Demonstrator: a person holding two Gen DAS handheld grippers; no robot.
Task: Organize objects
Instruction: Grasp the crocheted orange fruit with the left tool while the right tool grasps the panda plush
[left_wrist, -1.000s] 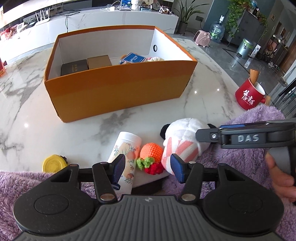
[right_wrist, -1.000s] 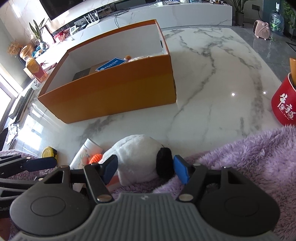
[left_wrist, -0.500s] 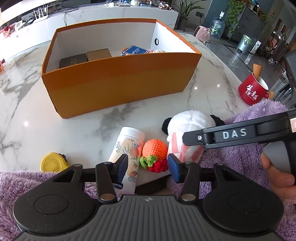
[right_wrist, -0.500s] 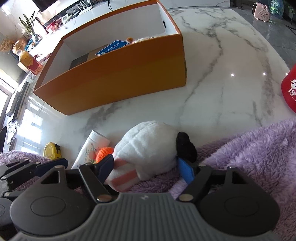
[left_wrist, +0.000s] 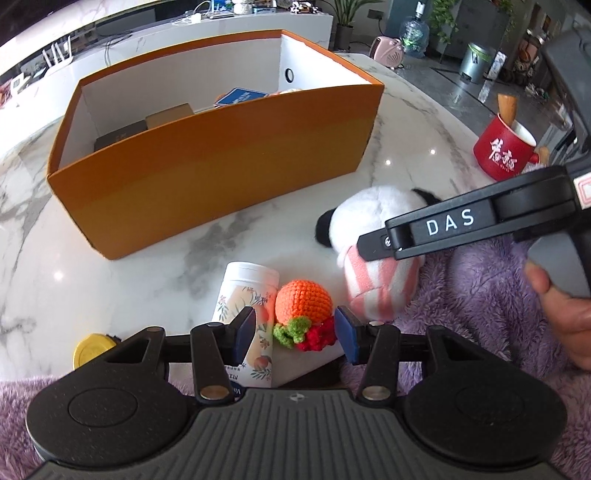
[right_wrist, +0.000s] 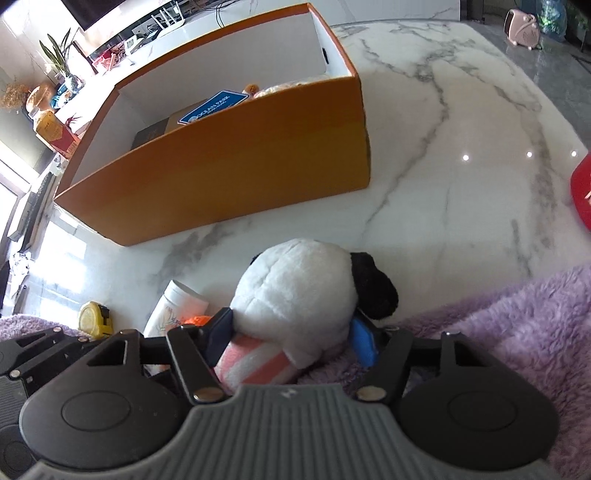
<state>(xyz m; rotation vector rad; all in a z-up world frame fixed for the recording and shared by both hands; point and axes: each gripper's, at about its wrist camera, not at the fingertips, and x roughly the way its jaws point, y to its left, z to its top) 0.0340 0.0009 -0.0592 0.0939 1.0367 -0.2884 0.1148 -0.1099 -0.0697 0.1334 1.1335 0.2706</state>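
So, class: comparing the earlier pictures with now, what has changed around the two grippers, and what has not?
The right gripper came down around the plush panda, its jaws just closing against it. The left gripper sank toward the crocheted orange, jaws narrowed but not touching. The orange box, floral cup, yellow tape measure and red mug stayed put.

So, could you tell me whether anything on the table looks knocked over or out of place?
Yes: the floral tumbler lies on its side near the table's front edge, beside the crocheted orange. The panda plush is tipped over, half on the purple fleece. Nothing looks spilled or damaged.
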